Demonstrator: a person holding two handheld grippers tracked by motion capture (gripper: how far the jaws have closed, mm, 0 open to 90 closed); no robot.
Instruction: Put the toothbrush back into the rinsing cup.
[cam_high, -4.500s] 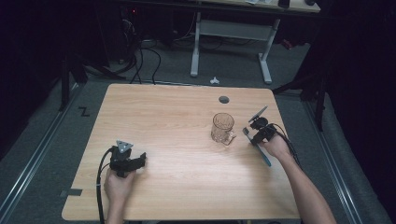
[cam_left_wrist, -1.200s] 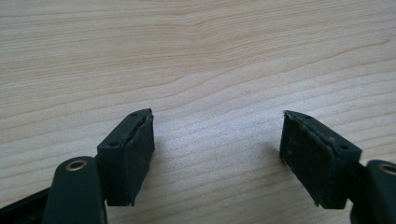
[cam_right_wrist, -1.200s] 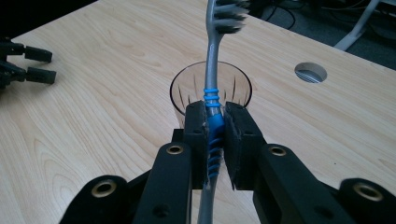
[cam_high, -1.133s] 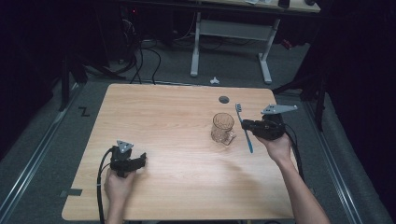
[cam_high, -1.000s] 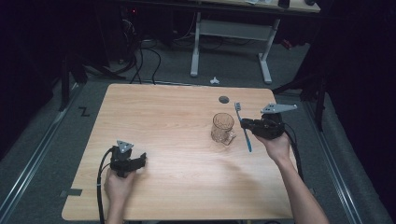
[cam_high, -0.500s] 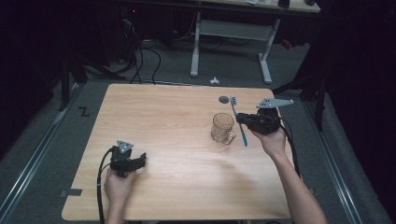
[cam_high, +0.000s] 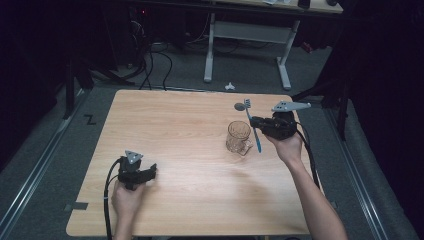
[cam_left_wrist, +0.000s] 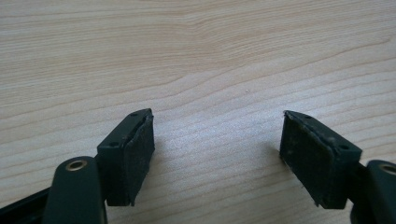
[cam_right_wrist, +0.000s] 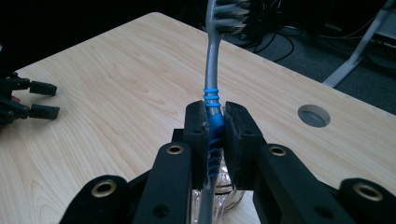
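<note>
Two tools are at the wooden worktop. The right tool has its jaws squeezed tight on a toothbrush, grey with a blue grip. The brush stands almost straight up, bristles at the top, just above and beside a clear glass mug. The left tool rests low over bare wood, well apart from the mug, its jaws wide open with nothing between them.

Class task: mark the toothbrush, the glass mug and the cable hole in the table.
toothbrush (cam_right_wrist: 213, 70), right gripper view, on its grey neck above the blue rings.
glass mug (cam_high: 238, 136), high view, on its clear side wall.
cable hole (cam_right_wrist: 313, 115), right gripper view, on its grey centre.
</note>
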